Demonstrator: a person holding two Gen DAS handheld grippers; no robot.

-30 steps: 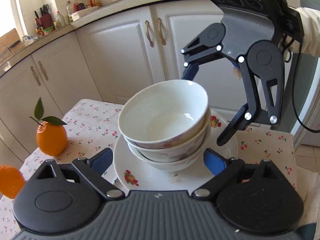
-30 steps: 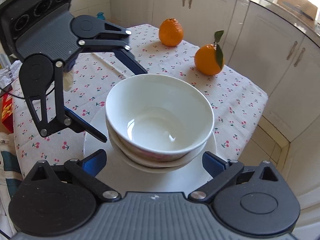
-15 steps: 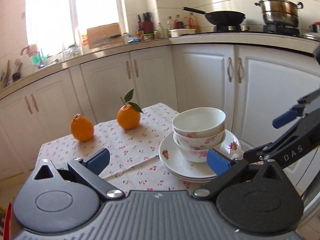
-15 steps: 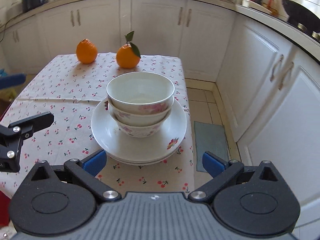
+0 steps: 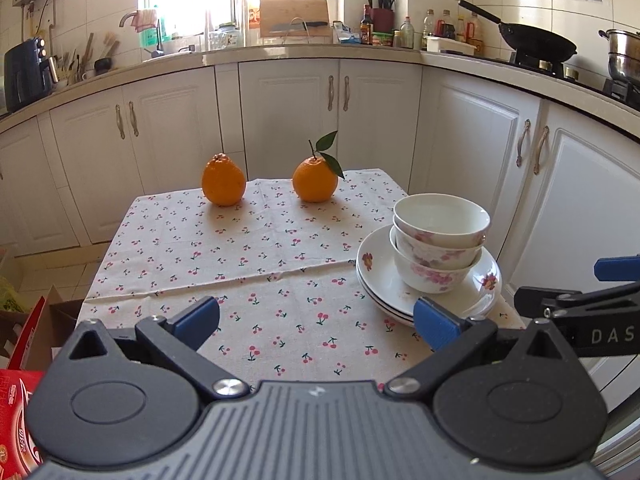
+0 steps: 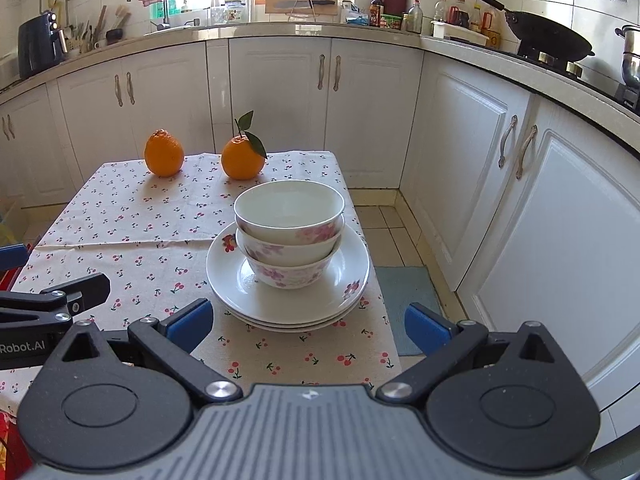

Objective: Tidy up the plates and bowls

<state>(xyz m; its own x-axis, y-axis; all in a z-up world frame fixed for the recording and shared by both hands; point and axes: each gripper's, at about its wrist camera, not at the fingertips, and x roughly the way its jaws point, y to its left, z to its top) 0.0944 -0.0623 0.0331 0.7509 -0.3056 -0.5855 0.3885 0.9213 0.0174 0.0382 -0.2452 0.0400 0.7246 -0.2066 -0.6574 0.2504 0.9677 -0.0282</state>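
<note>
Left gripper (image 5: pixel 316 318): jaws spread wide, having just been opening, nothing between the blue pads; it hangs over the cherry-print cloth (image 5: pixel 256 264), short of the plates. Right gripper (image 6: pixel 306 322): jaws likewise spread, empty, just short of the plates' near rim.

Plates (image 6: pixel 344 276): white, floral-edged, stacked on the worktop (image 6: pixel 120 240) at its near right corner.

Bowls (image 6: pixel 289 216): three, white with pink flowers, nested upright on the plates.

Plain orange (image 6: pixel 164 153): at the worktop's far edge, well beyond the plates. Leafy orange (image 6: pixel 242 159): just beside it, nearer the plates.
</note>
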